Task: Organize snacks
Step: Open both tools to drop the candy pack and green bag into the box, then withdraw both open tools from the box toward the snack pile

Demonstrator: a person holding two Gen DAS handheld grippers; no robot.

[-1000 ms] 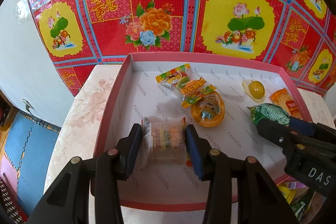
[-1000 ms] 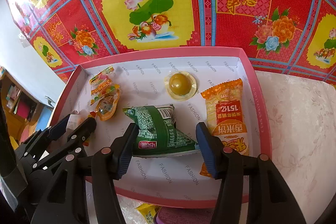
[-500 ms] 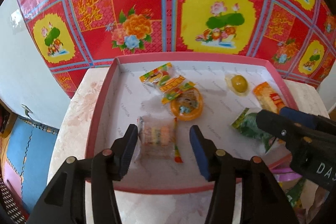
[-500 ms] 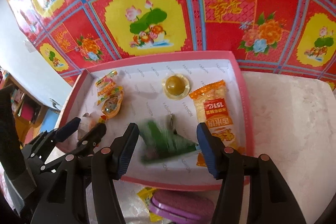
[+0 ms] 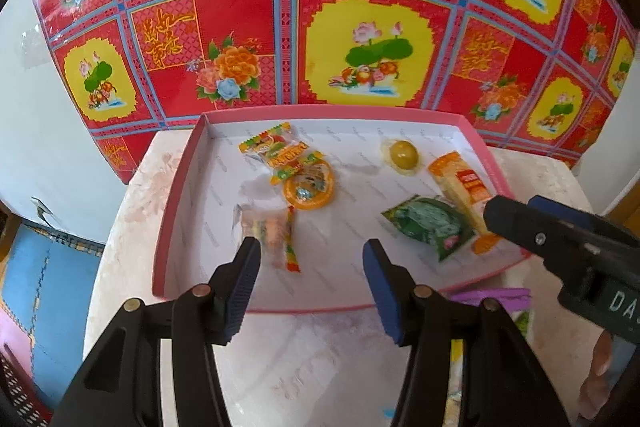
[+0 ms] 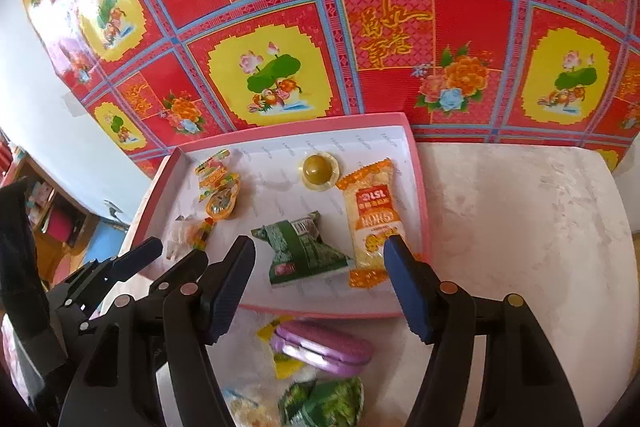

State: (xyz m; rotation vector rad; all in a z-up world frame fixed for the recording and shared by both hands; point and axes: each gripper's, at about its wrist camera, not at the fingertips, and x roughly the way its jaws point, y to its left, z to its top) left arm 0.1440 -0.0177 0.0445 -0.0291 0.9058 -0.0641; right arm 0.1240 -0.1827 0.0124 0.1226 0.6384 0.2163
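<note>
A pink-rimmed white tray (image 5: 176, 211) holds the snacks. In it, a clear pack of coloured candies (image 5: 270, 231) lies just past my left gripper (image 5: 310, 259), which is open and empty, hovering over the tray's near rim. The green packet (image 6: 304, 251) lies flat in the tray (image 6: 420, 195). It sits beyond my right gripper (image 6: 320, 255), whose jaws are opening with no pad touching it. An orange packet (image 6: 372, 215), a yellow jelly cup (image 6: 318, 169), a round orange candy (image 5: 308, 187) and a gummy pack (image 5: 276, 147) also lie in the tray.
On the marble table (image 6: 520, 227) in front of the tray lie a purple case (image 6: 320, 347), a yellow wrapper (image 6: 286, 367) and more green snack bags (image 6: 324, 403). A red patterned wall (image 5: 360, 27) stands right behind the tray. The table drops off on the left.
Both grippers let go and drew back and up from the tray, jaws widening. The candy pack and the green packet now lie free in the tray.
</note>
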